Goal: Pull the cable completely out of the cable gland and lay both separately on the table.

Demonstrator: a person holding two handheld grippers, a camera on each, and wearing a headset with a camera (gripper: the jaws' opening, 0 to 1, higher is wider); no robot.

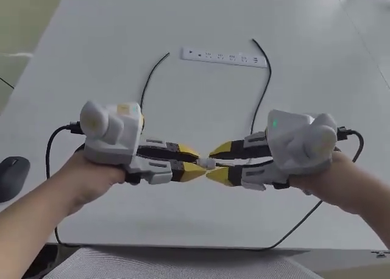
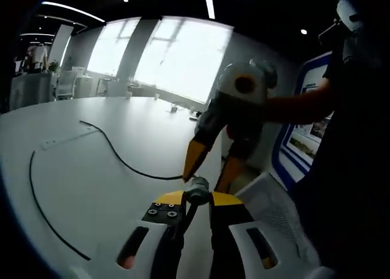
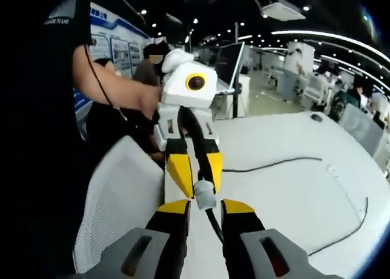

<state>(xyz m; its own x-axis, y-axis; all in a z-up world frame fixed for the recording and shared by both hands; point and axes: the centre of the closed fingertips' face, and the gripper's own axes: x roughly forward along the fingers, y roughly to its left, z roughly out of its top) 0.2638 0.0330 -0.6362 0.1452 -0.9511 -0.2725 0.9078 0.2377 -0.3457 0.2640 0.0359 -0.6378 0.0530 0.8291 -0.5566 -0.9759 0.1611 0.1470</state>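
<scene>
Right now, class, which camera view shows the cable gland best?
The right gripper view: the cable gland is near and well lit. The left gripper view shows it shadowed between jaws; the head view, a tiny white piece.

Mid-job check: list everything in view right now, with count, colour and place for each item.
table: 1, white, under everything
power strip: 1, white, far middle of the table
cable gland: 1, light grey, in the air between both tongs' tips
cable: 2 visible stretches, black, on the table either side of the power strip, each running toward the near edge
mouse: 1, dark, left table edge
mesh chair: 1, white, below the near table edge
left gripper: 1, white with yellow tongs, closed on the cable gland
right gripper: 1, same colours, tongs at the gland from the opposite side
left hand and right hand: 2, one on each gripper
</scene>
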